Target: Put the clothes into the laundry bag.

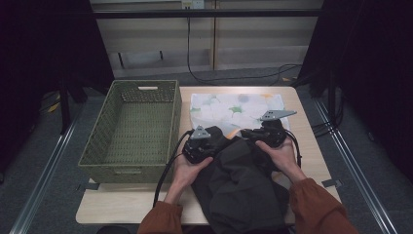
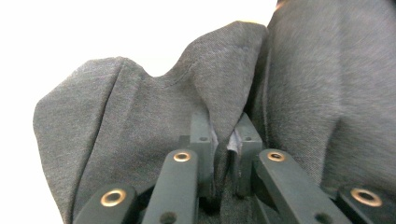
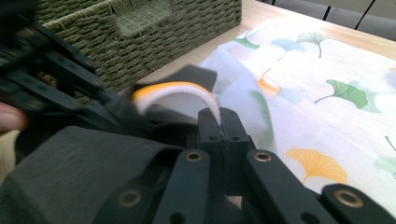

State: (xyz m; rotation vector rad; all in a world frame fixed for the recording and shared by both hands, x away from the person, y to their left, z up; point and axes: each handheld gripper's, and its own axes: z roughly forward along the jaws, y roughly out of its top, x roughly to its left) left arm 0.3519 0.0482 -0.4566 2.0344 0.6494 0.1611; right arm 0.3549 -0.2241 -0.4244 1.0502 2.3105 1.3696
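A wooden table (image 1: 297,105) stands on grey carpet, with dark curtains at both sides.

Nearest the person, a dark garment (image 1: 241,187) lies at 6 o'clock on the table, its long axis running from 6 toward 12. It hangs over the near edge.

Left gripper (image 1: 198,146): at the garment's far end, 11 o'clock side. Jaws nearly closed, pinching a raised fold of grey fabric (image 2: 224,100).

Right gripper (image 1: 265,134): at the far end, 1 o'clock side. Jaws closed on the white cord (image 3: 187,93) at the garment's edge.

Both grippers hold the same far end, roughly level, well apart. Judgement: the next move depends on keeping this edge taut between them.

Beyond the grippers, a leaf-print cloth (image 1: 229,107) lies flat at 12 o'clock, partly under the garment.

At 10 o'clock, a green woven basket (image 1: 97,146) stands just beside the cloth. It holds nothing.
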